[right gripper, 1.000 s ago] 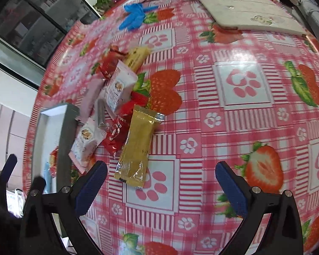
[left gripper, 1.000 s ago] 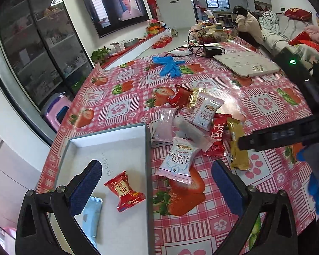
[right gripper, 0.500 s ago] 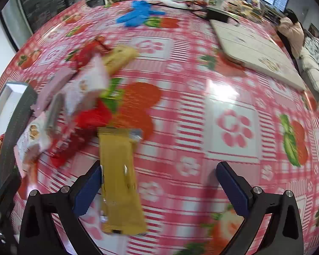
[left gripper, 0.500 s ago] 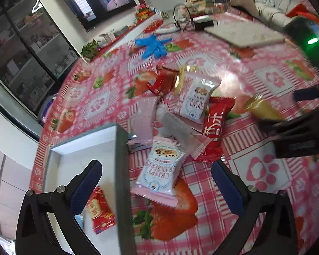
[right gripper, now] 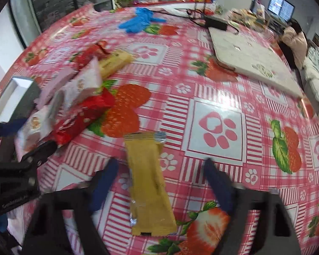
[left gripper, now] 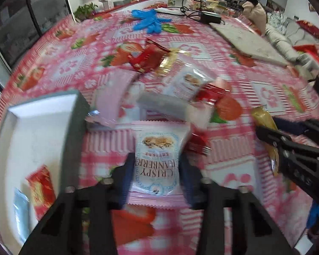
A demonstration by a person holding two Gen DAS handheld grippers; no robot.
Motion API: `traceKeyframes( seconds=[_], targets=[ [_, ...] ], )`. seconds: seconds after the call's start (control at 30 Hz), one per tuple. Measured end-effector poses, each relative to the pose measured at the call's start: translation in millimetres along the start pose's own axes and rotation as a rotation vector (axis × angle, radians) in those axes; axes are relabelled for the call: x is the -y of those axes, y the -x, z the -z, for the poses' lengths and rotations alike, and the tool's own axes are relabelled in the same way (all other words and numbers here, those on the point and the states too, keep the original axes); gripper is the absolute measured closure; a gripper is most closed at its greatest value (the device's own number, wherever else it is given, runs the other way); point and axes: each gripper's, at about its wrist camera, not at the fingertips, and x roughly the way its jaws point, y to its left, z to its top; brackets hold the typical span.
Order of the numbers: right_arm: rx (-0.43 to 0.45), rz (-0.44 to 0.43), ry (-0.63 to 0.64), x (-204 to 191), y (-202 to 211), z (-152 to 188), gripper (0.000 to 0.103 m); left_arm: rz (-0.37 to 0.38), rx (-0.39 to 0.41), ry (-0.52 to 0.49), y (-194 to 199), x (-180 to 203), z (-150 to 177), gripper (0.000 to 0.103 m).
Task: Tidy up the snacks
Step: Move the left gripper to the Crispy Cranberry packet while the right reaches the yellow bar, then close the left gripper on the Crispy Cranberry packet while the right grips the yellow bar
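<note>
Left gripper (left gripper: 157,170): fingers closed against both sides of the pale pink "Crispy Cranberry" snack packet (left gripper: 156,157) — seemingly gripping it, on the pink strawberry-print tablecloth (right gripper: 214,97).
Right gripper (right gripper: 159,182): fingers spread wide either side of the flat mustard-yellow wrapper bar (right gripper: 148,182), not touching.
Destination: white shallow tray with grey rim (left gripper: 74,131), left of the pile, already holding a red wrapped candy (left gripper: 41,186).
Doing it well: lift the packet straight up before swinging left — clear the rim, release low.
Risk: the thin foil may slip.

Each tool (left gripper: 156,175) (right gripper: 160,182) has black angular arms, silver screws and dark blue fingertip pads (right gripper: 103,186).
</note>
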Motion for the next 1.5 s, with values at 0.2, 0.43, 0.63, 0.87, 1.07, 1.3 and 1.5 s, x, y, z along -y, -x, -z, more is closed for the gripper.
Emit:
traceKeyframes(
  seconds=[0.2,0.43,0.63,0.87,1.07,1.3,1.5],
  targets=[
    [-0.018,-0.003,-0.045,31,25,39,0.079,0.049,0.036,-0.014,30,34,52,0.058],
    [-0.011,-0.01,-0.124,65,54,95,0.018,-0.004,0.075,0.004,30,28,66,0.021],
    [0.023,0.024,-0.163,68,48,97,0.008,-0.048,0.115,0.005,19,33,61,0.0],
    [0.073,0.059,-0.125,57,39,97,0.0,-0.019,0.164,0.045,15,28,64,0.0],
    [0.11,0.059,-0.116,57,41,101,0.0,-0.018,0.167,0.044,16,28,64,0.0],
    [0.126,0.056,-0.108,57,40,103,0.0,-0.018,0.167,0.044,16,28,64,0.0],
    [0.137,0.057,-0.107,57,41,104,0.0,-0.018,0.168,0.044,16,28,65,0.0]
  ],
)
